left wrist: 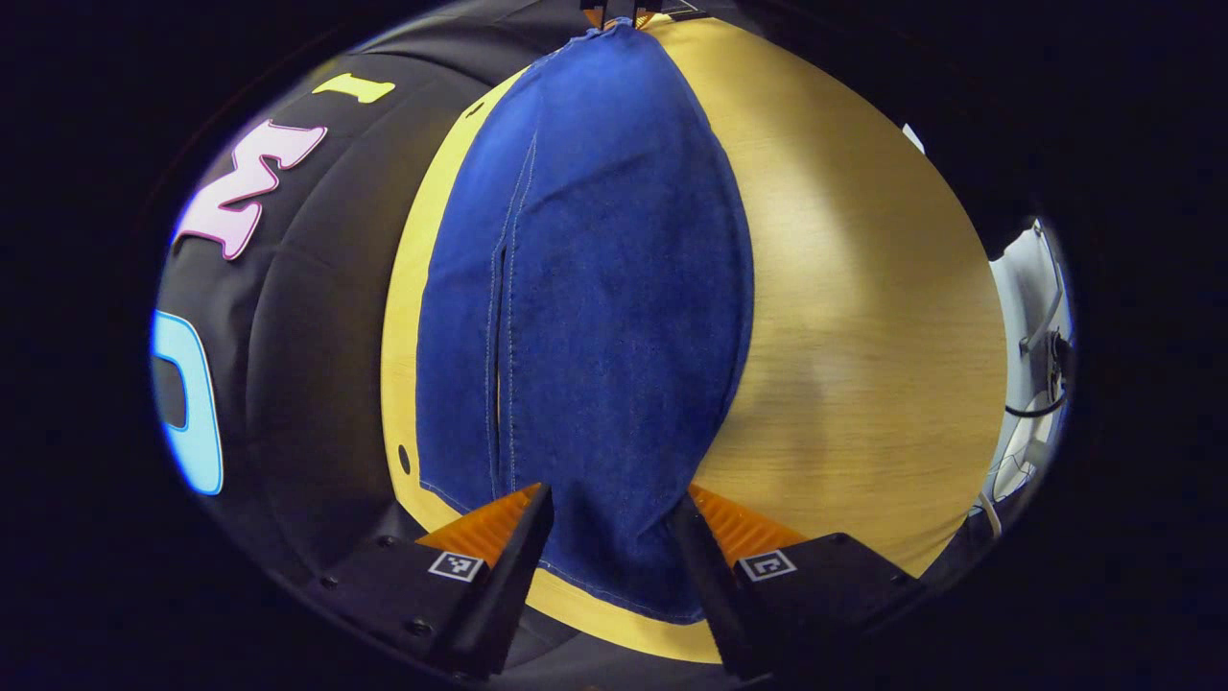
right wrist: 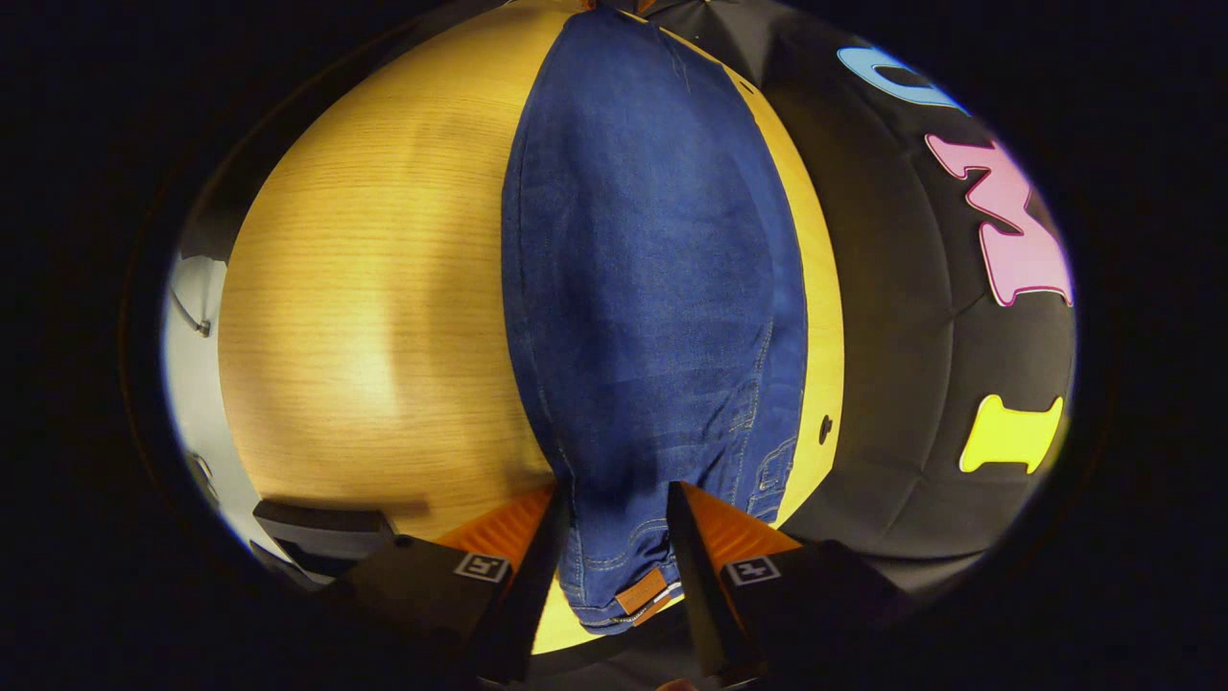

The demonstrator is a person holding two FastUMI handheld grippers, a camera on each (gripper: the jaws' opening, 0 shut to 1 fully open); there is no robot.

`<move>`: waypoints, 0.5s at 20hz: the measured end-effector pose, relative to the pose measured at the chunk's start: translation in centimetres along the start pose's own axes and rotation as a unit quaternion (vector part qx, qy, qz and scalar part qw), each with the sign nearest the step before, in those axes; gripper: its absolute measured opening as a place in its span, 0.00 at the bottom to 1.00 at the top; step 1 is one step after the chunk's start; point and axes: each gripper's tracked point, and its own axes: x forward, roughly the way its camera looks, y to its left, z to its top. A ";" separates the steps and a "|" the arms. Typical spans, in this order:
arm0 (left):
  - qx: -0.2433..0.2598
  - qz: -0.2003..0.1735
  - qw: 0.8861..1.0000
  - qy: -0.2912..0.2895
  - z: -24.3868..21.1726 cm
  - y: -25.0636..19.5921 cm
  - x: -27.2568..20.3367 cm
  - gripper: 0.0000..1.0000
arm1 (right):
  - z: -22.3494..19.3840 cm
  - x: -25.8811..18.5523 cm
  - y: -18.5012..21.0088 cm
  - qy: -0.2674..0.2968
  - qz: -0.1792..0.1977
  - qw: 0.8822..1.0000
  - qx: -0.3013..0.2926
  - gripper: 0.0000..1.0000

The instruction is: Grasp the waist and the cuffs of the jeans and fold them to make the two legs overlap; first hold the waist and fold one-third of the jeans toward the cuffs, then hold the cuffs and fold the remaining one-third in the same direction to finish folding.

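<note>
In the left gripper view, the left gripper [left wrist: 611, 523] sat at the bottom centre of the frame with its fingers [left wrist: 518, 547] apart, one on each side of the cuff end of the jeans [left wrist: 614, 317]. The cloth lay between them, but whether either finger touched it could not be told. The cuff hem curved across the lower centre, just short of the near edge of the wooden counter [left wrist: 863, 317]. From there the jeans ran up the middle of the frame as one long blue strip, the legs laid over each other, with a seam line showing left of centre. At the top centre the far end of the strip narrowed to a point, where a small part of the other gripper appeared to meet it.

In the right gripper view, the right gripper [right wrist: 614, 537] sat at the bottom centre, its fingers [right wrist: 537, 557] likewise spread on either side of the waist end of the jeans [right wrist: 643, 250]. A brown patch [right wrist: 641, 590] on the waistband lay between them, near the counter [right wrist: 365, 288] edge. Contact with the cloth could not be judged. The jeans stretched away to the top centre, flat on the counter, nearer its right edge.
</note>
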 end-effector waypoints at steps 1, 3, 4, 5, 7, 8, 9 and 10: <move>-0.017 -0.005 1.000 0.003 -0.1 0.3 0.4 0.79 | -0.2 0.3 0.2 0.003 0.005 1.000 -0.001 0.57; -0.046 -0.034 0.998 0.012 -0.2 0.0 0.8 0.76 | -0.1 0.7 0.2 0.009 0.016 1.000 0.008 0.45; -0.054 -0.054 0.997 0.017 0.0 -0.5 1.1 0.67 | -0.4 0.7 0.3 0.022 0.025 0.999 0.038 0.44; -0.065 -0.072 0.995 0.019 0.0 -1.1 1.2 0.54 | -0.5 0.8 0.3 0.035 0.032 0.996 0.080 0.30; -0.081 -0.073 0.994 0.013 0.0 -1.2 1.6 0.20 | -0.9 1.1 0.3 0.058 0.046 0.986 0.152 0.20; -0.092 -0.071 0.993 0.008 0.0 -0.9 1.3 0.19 | -0.8 1.2 0.0 0.060 0.044 0.984 0.162 0.12; -0.102 -0.076 0.992 0.002 0.1 -0.7 1.3 0.11 | -0.6 1.2 0.1 0.060 0.046 0.984 0.163 0.09; -0.115 -0.086 0.990 0.003 0.1 -0.9 1.3 0.13 | -0.4 1.0 0.0 0.061 0.048 0.984 0.159 0.06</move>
